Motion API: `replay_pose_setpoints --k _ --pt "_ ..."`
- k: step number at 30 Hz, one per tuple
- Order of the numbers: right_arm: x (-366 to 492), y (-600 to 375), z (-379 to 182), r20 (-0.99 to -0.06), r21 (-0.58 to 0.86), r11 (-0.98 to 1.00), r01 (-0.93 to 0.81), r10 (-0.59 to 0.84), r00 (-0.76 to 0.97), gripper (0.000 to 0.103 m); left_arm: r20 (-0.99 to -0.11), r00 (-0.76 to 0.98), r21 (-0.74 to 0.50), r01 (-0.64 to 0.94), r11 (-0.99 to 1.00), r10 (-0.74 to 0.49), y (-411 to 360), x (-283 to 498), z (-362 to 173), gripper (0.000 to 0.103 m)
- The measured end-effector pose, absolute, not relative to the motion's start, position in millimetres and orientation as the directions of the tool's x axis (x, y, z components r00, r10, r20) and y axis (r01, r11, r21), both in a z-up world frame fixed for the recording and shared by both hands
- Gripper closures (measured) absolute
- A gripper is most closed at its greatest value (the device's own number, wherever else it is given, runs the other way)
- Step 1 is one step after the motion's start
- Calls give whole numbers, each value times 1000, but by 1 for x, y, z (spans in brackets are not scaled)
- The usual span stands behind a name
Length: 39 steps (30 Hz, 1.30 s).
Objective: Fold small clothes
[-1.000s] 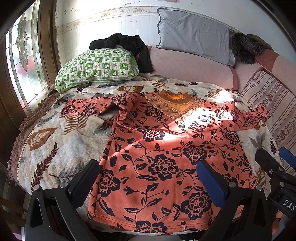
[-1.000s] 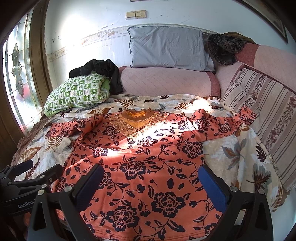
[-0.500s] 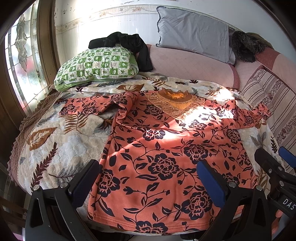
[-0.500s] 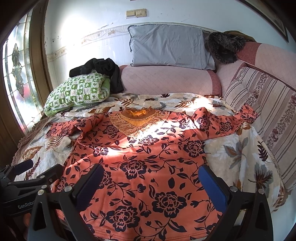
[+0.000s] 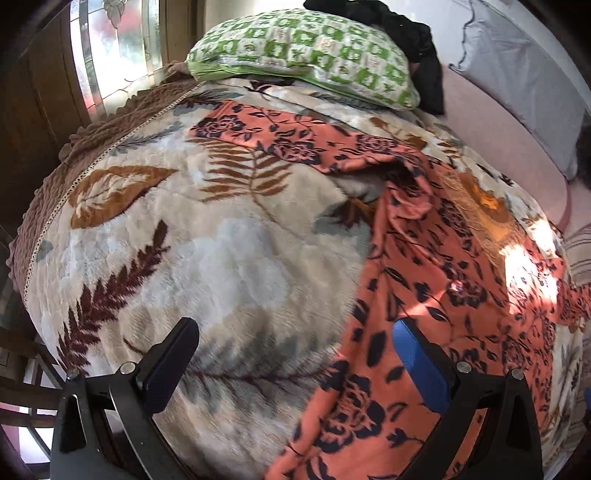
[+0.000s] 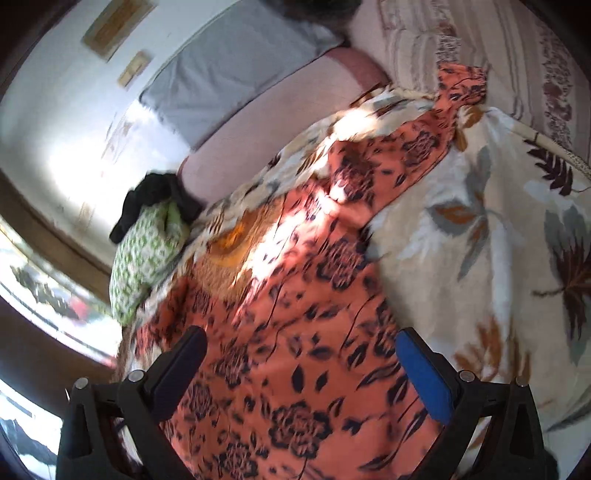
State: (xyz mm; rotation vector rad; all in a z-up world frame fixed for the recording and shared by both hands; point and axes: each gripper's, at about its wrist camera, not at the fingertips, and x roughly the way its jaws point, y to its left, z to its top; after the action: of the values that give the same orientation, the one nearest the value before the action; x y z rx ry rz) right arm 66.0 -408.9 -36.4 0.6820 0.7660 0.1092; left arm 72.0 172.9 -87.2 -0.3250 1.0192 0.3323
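Note:
An orange top with dark flower print (image 5: pixel 436 280) lies spread flat on a leaf-patterned blanket (image 5: pixel 207 251), sleeves out to both sides. Its left sleeve (image 5: pixel 280 136) reaches toward the green pillow. My left gripper (image 5: pixel 295 350) hangs open over the garment's left side seam and the bare blanket, holding nothing. In the right wrist view the same top (image 6: pixel 295 332) fills the middle, its right sleeve (image 6: pixel 436 140) stretching to the striped cushion. My right gripper (image 6: pixel 301 363) is open above the lower body of the top, tilted, with nothing between its fingers. Both views are motion-blurred.
A green checked pillow (image 5: pixel 306 55) with a black garment (image 5: pixel 413 33) on it lies at the back left. A grey pillow (image 6: pixel 236 70) and a pink bolster (image 6: pixel 280 114) line the wall. A striped cushion (image 6: pixel 517 55) bounds the right side, a window (image 5: pixel 110 55) the left.
Both grippers have swung apart and moved closer to the bed: the left one toward the garment's left edge, the right one tilted toward its right side. The top has not moved.

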Motion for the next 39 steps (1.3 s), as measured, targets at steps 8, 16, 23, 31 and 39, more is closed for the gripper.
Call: replay_pose_setpoints --k 8,16,23,31,39 --pt "182 -602 -36 -547 688 622 375 104 830 3 -855 456 -57 -558 828 248 222 118 -118 0" --pt "291 -687 -81 -635 658 557 507 48 771 12 -838 468 -36 -562 826 281 224 123 -149 0" --pt "346 -694 -106 -734 549 605 577 19 679 83 -829 496 -54 -533 844 260 227 120 -149 0" --pt "347 -546 44 -509 490 858 154 139 849 98 -814 514 -54 -530 846 271 224 114 -148 0" --pt "279 -250 79 -406 377 882 -282 431 806 96 -812 525 -75 -526 847 254 224 111 -145 0"
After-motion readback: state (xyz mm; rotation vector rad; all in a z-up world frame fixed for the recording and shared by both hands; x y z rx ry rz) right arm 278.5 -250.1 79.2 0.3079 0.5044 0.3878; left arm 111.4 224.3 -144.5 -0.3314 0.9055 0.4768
